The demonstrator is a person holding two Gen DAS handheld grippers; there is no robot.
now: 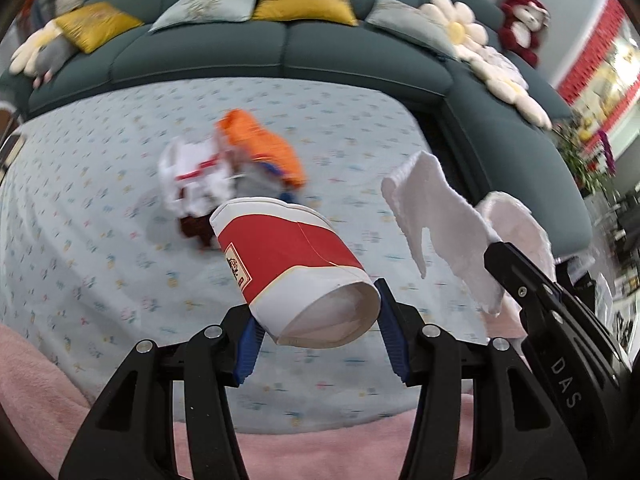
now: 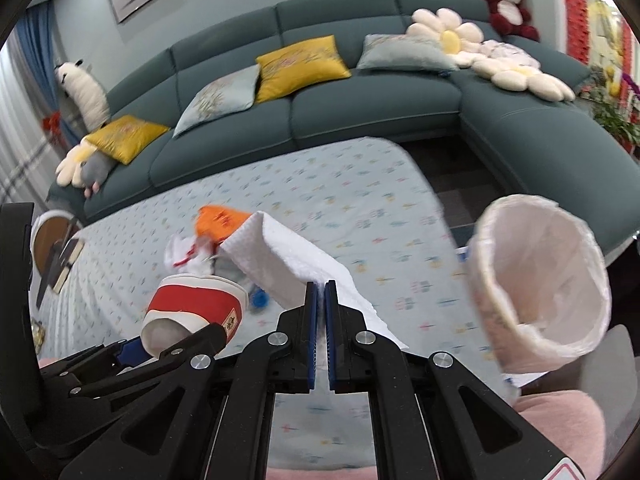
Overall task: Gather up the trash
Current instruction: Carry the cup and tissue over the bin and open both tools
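My left gripper [image 1: 320, 336] is shut on a red and white paper cup [image 1: 292, 268], held on its side above the table; the cup also shows in the right wrist view [image 2: 192, 308]. My right gripper [image 2: 322, 292] is shut on a white paper towel [image 2: 288, 256], which also shows in the left wrist view [image 1: 440, 220]. A bin with a pale liner [image 2: 540, 280] is open just right of the right gripper. More trash lies on the table: an orange wrapper [image 1: 260, 144] and white and red packaging [image 1: 192, 176].
The table carries a light blue patterned cloth [image 2: 360, 208]. A teal corner sofa [image 2: 360, 104] with cushions and plush toys runs behind and to the right. A pink cloth [image 1: 320, 452] lies along the near edge.
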